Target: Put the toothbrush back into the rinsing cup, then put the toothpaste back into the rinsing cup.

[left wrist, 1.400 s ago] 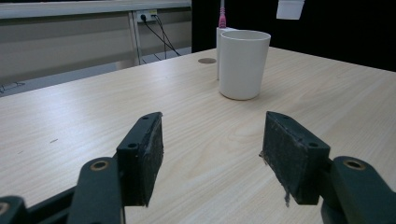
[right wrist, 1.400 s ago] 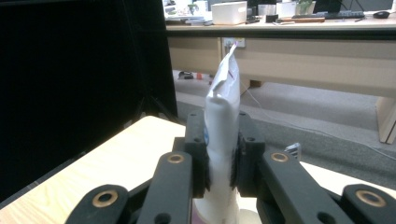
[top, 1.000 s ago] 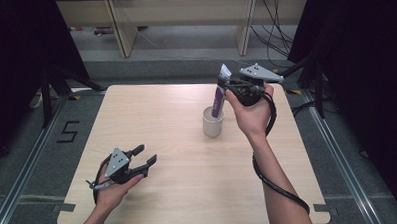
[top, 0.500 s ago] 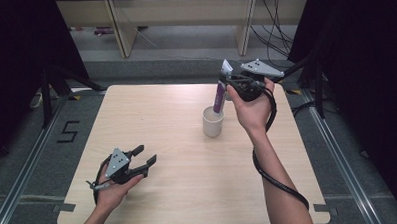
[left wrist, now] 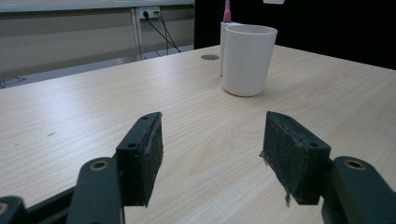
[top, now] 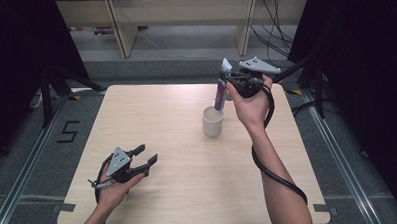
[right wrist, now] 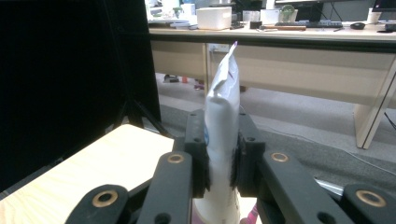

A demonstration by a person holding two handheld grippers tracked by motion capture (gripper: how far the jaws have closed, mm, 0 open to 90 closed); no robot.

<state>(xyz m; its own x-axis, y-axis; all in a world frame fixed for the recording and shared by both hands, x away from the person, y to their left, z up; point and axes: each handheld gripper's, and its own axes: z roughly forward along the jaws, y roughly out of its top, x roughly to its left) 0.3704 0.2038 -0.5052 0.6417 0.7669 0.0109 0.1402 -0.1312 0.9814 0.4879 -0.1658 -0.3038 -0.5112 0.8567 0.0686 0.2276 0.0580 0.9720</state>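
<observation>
A white-and-purple plastic tube (top: 220, 90) is clamped by the right gripper (top: 229, 80) above the white cylindrical cup (top: 213, 121); the left gripper (top: 147, 158) is held open.

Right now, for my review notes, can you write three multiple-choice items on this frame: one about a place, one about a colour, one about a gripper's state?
1. Where is the purple-and-white squeeze tube?
A. Lying flat on the table
B. Held upright above the white cylindrical cup
C. On the floor

2. What colour is the cup?
A. White
B. Red
C. Black

3. How is the left gripper?
A. Shut on the cup
B. Shut on the tube
C. Open, holding nothing

Answers: 1 B, the right gripper clamps the tube over the cup. 2 A, it shows white on the wooden table. 3 C, its jaws stand apart over bare wood.
</observation>
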